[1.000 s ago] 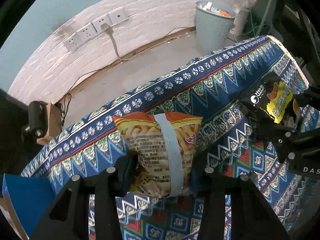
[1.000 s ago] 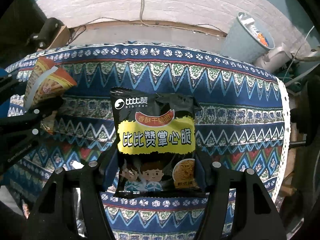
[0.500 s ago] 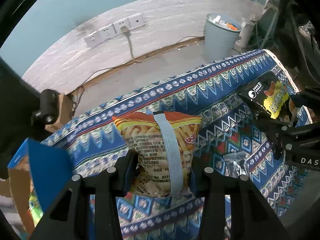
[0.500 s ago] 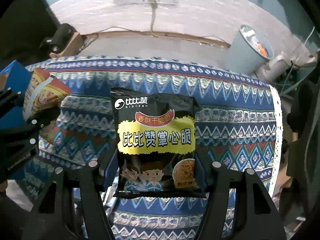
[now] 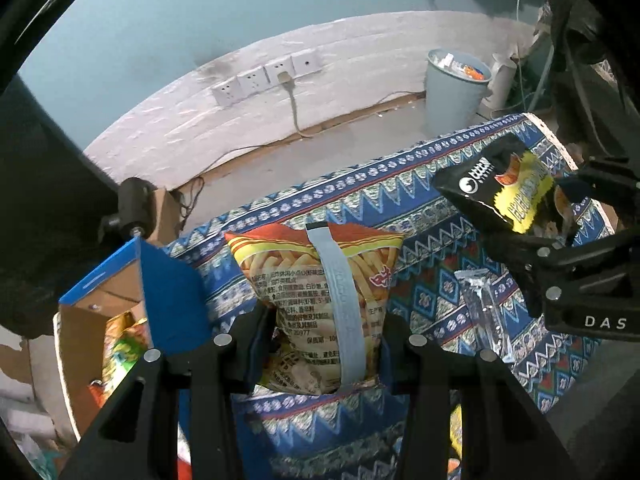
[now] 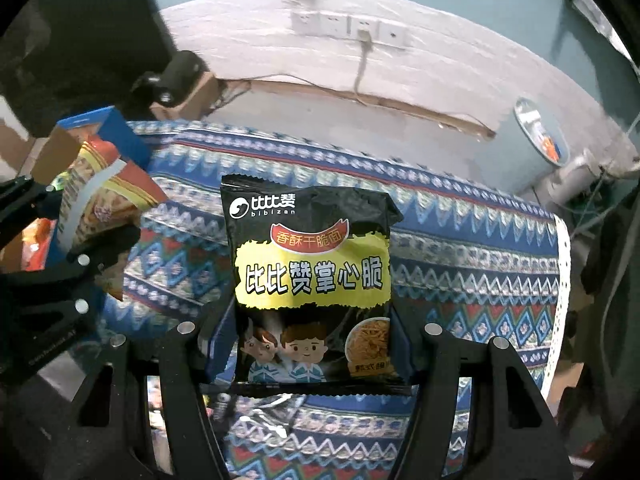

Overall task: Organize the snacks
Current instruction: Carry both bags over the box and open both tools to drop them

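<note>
While both tongs, left and right, each grip 1 snack packet, release squarely above the box beside the left tongs.

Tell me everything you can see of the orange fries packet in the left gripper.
The orange fries packet is a puffy, glossy foil pouch with a red and yellow top band, a picture of fries and small black print on its paler lower half. A pale blue strip runs down its middle. It stands upright, top seam up, clamped at its lower sides by the left gripper, clear of the patterned cloth behind it. An open cardboard box with blue flaps sits to its left. Nothing else touches it.
</note>
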The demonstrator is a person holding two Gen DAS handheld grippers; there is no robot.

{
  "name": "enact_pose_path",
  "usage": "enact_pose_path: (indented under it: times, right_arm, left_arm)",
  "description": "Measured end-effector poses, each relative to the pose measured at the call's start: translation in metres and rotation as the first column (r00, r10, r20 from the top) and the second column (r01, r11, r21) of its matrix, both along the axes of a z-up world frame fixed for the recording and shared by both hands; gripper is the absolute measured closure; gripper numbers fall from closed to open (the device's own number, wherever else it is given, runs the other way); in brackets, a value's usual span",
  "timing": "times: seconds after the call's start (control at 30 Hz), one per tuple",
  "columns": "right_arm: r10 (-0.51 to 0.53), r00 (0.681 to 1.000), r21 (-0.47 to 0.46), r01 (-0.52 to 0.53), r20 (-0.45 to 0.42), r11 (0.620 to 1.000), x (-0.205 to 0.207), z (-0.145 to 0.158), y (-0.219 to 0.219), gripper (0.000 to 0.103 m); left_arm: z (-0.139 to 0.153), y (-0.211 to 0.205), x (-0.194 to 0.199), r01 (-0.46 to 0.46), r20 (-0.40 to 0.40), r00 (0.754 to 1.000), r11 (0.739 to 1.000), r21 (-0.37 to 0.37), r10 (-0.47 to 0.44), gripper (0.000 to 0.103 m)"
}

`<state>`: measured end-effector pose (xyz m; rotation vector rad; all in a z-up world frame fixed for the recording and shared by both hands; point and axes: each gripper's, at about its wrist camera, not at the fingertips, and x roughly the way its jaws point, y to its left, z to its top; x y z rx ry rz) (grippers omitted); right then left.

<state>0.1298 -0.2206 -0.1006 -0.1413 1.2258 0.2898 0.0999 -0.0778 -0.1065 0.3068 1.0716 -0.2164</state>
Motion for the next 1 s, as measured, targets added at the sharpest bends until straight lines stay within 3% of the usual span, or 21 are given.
enact_pose_path:
  times: [0.37,0.7,1.0]
  right_arm:
    - [0.113,0.992,0.031,-0.114,0.048,0.993,-0.011,0.03,0.06,0.039]
    - [0.215,0.973,0.05,-0.219,0.078,0.974,-0.017,0.051,0.128,0.039]
    - [0.289,0.955,0.062,-0.294,0.073,0.954,-0.02,0.052,0.184,0.039]
  left_arm:
    - [0.02,0.057,-0.03,-0.077,0.058,0.995,0.997,0.016,0.076,0.058]
    - [0.028,0.113,-0.052,-0.187,0.073,0.979,0.982,-0.018,0.188,0.058]
    - [0.029,0.164,-0.068,-0.273,0.083,0.958,0.961,-0.032,0.275,0.058]
